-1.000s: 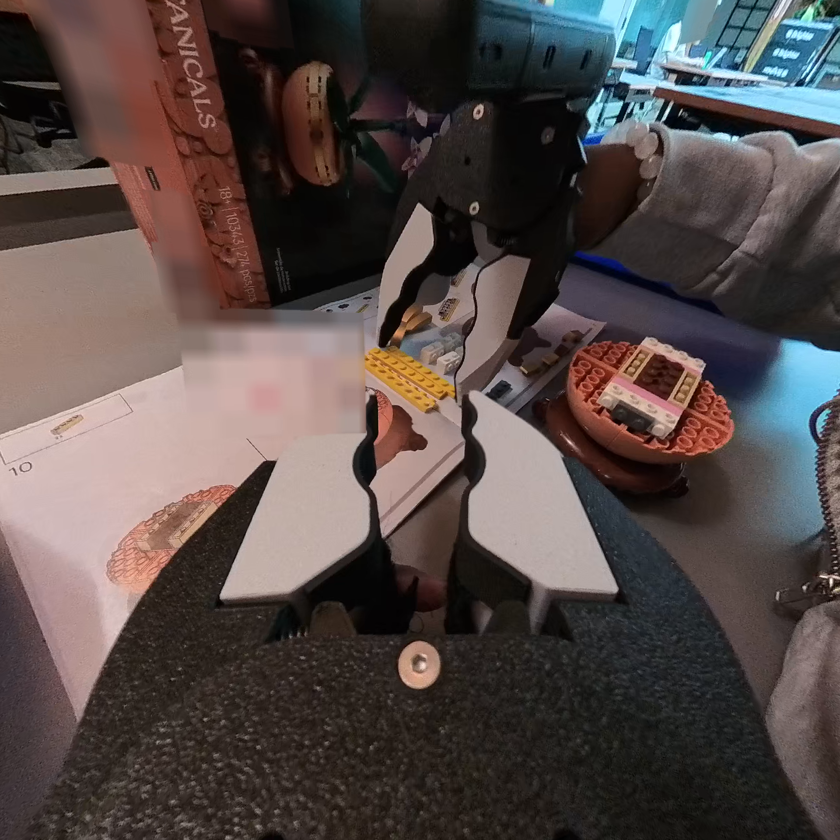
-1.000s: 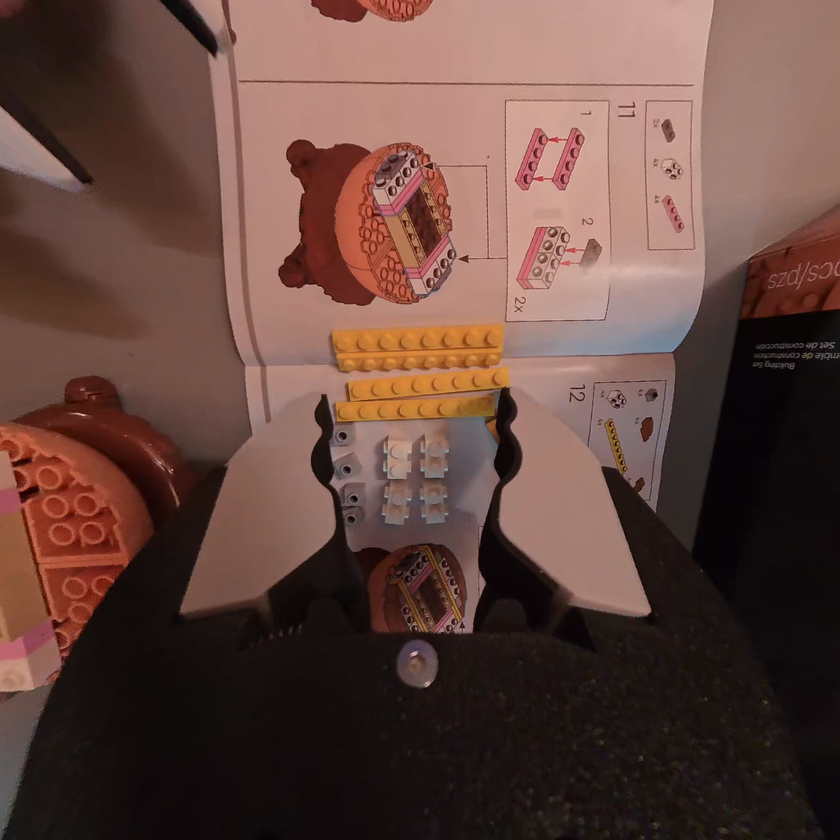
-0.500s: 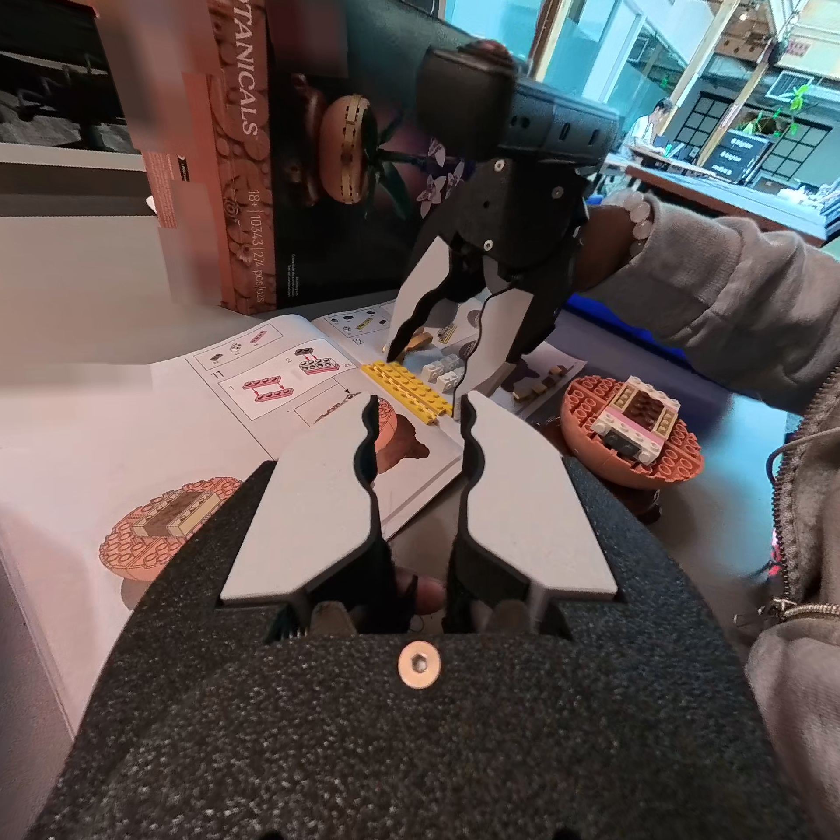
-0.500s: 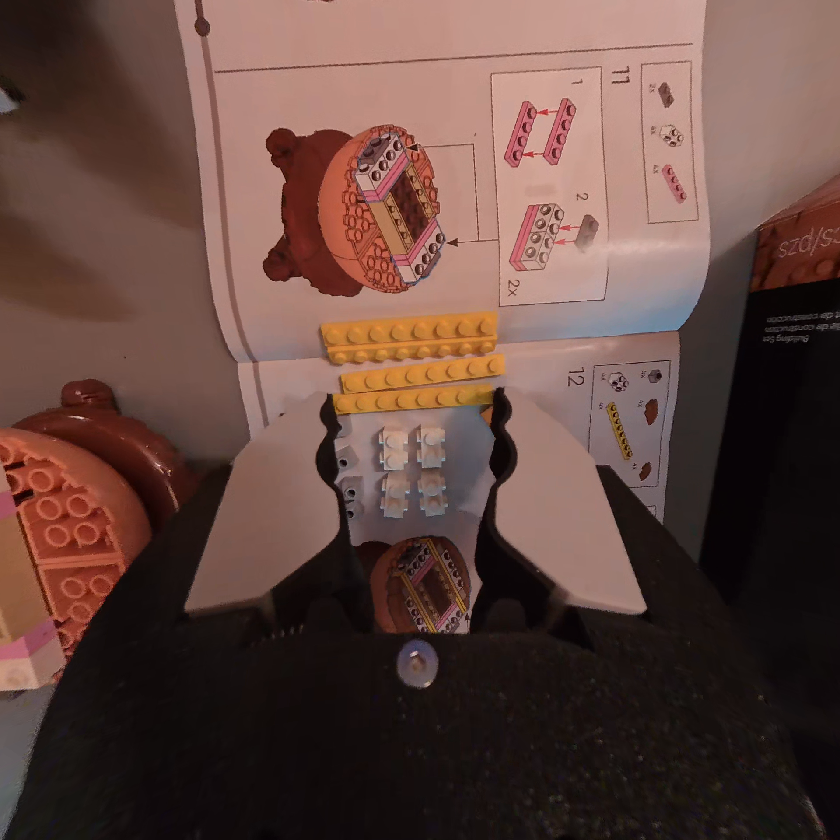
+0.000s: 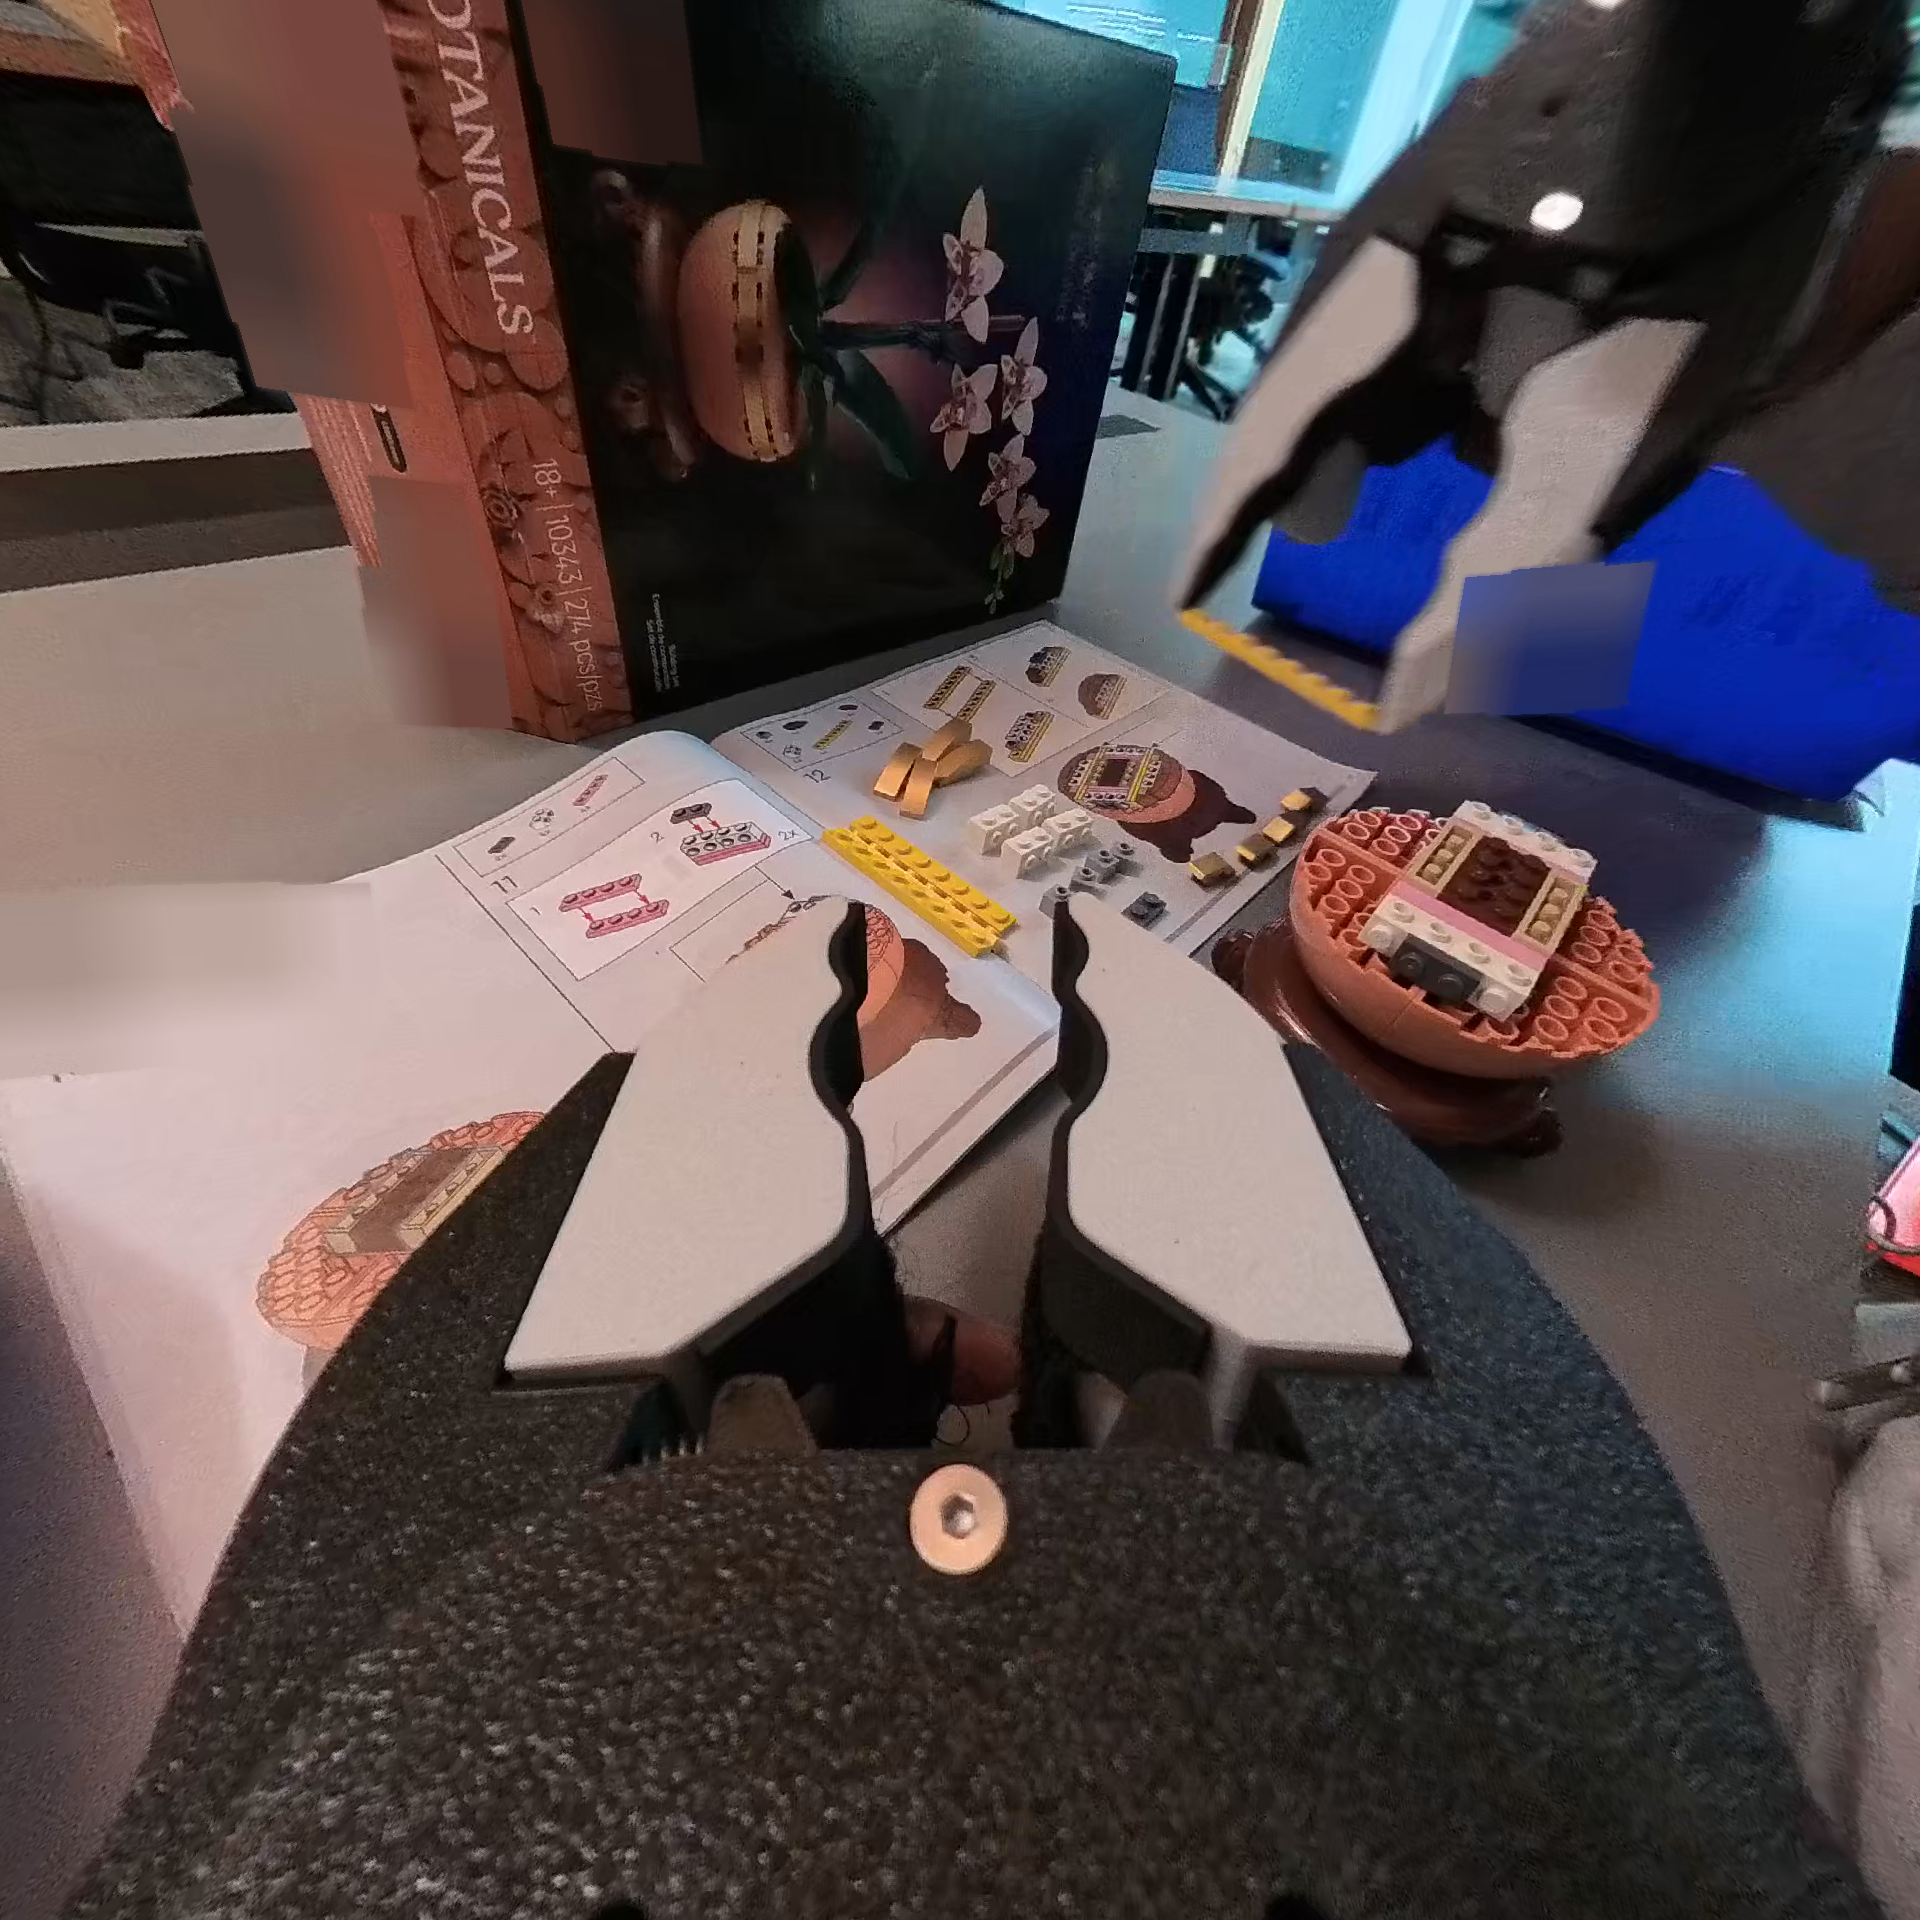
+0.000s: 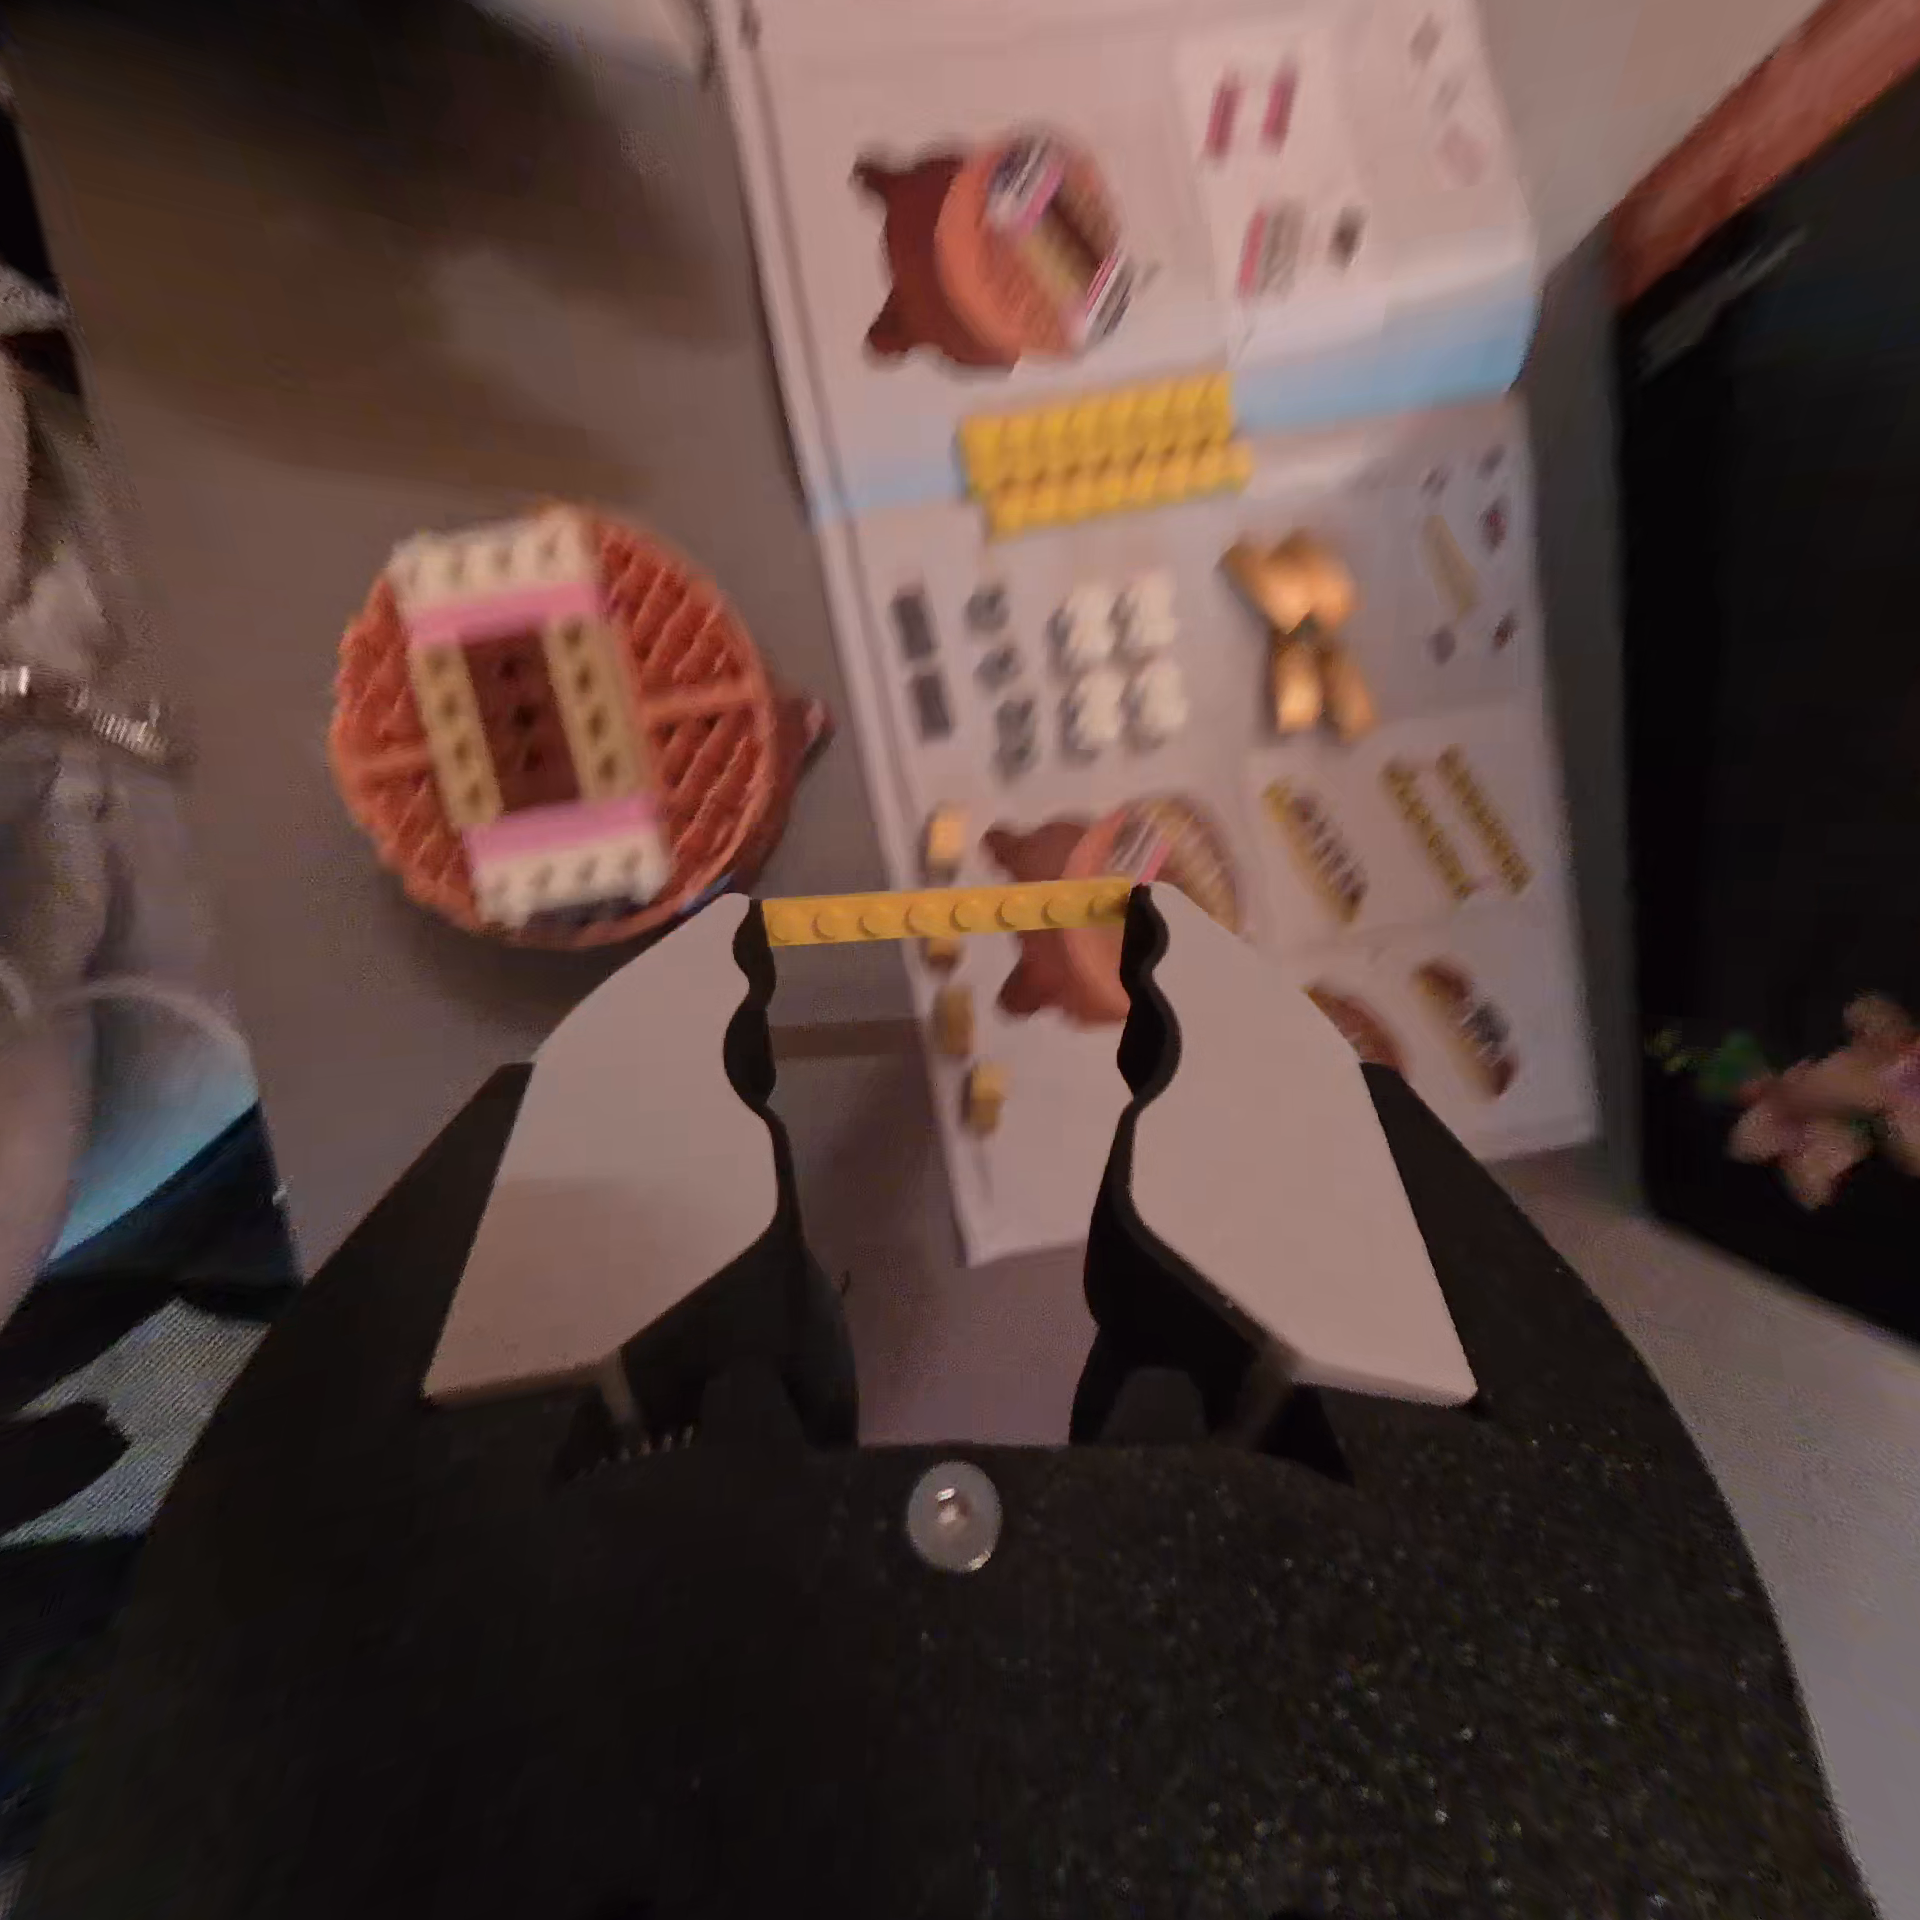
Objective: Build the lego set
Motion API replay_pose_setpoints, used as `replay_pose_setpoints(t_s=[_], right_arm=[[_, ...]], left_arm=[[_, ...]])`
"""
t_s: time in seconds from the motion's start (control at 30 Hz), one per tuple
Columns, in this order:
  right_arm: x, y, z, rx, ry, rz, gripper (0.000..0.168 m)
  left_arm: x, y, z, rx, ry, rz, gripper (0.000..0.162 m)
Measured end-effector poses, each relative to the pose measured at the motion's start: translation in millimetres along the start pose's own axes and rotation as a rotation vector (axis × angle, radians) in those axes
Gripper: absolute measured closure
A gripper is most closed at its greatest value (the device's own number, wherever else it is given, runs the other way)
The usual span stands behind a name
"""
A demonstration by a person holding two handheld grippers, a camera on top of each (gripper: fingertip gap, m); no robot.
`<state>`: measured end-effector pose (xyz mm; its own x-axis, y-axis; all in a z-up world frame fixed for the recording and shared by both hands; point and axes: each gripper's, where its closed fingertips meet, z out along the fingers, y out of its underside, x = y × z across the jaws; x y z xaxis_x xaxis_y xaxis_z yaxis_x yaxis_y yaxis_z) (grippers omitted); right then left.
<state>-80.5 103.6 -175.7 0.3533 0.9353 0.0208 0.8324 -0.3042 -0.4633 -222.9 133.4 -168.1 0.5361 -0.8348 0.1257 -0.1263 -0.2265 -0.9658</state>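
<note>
My right gripper (image 6: 945, 925) is shut on a long yellow plate (image 6: 940, 914), gripped end to end between the fingertips. In the left wrist view it (image 5: 1288, 655) holds the plate (image 5: 1278, 665) in the air above the table. The round orange pot model (image 5: 1351, 894) on its dark brown stand sits right of the booklet, with a white, pink and tan frame on top; the right wrist view shows it too (image 6: 707, 665). My left gripper (image 5: 956, 920) is open and empty, low over the open instruction booklet (image 5: 665, 831).
On the booklet lie more yellow plates (image 5: 914, 883), white bricks (image 5: 1029, 836), gold curved pieces (image 5: 930, 769), small grey pieces (image 5: 1101, 868) and small gold tiles (image 5: 1257, 842). The set's box (image 5: 790, 364) stands behind. A blue object (image 5: 1714, 623) lies at the back right. The left gripper's tips are roughly 15 cm from the right gripper's.
My right gripper closed on one yellow plate, lifted it off the booklet and carried it up and away toward the model's side. My left gripper stayed open and pulled back slightly.
</note>
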Motion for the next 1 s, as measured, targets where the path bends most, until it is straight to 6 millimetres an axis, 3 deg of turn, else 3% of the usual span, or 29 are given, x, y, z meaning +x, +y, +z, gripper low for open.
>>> replay_pose_setpoints(t_s=[0.13, 0.27, 0.37, 0.5, 0.6, 0.7, 0.83, 0.9, 1.0], right_arm=[[-48.8, 52.9, 6.8, -0.067, -0.076, -0.031, 0.104], [-60.4, 81.5, 26.4, -0.137, -0.081, -0.101, 0.104], [-59.3, 77.5, 30.8, -0.089, -0.092, -0.072, 0.103], [-55.7, 68.2, 20.4, -0.018, -0.089, -0.058, 0.095], [-50.5, 41.6, 2.6, 0.086, -0.106, -0.073, 0.097], [-31.3, 20.2, -7.9, 0.105, -0.066, -0.121, 0.103], [-11.2, 5.2, -2.7, 0.102, -0.057, -0.138, 0.107], [-20.1, 5.2, 1.0, 0.092, -0.134, -0.14, 0.107], [-36.8, 33.3, 5.4, -0.011, -0.177, -0.141, 0.108]], left_arm=[[2.7, 1.1, 0.8, -0.01, -0.001, 0.03, 0.128], [4.5, 1.2, 0.9, -0.01, 0.007, 0.039, 0.129], [3.7, 0.8, 0.5, -0.007, 0.003, 0.035, 0.129], [5.6, 3.3, 2.6, -0.029, 0.003, 0.057, 0.129], [8.0, 5.6, 4.3, -0.048, 0.012, 0.073, 0.129], [8.8, 6.8, 5.1, -0.057, 0.014, 0.079, 0.129], [9.4, 6.0, 4.5, -0.05, 0.015, 0.084, 0.129], [9.6, 6.3, 4.6, -0.052, 0.02, 0.08, 0.129], [10.6, 6.0, 4.5, -0.05, 0.022, 0.089, 0.129]])
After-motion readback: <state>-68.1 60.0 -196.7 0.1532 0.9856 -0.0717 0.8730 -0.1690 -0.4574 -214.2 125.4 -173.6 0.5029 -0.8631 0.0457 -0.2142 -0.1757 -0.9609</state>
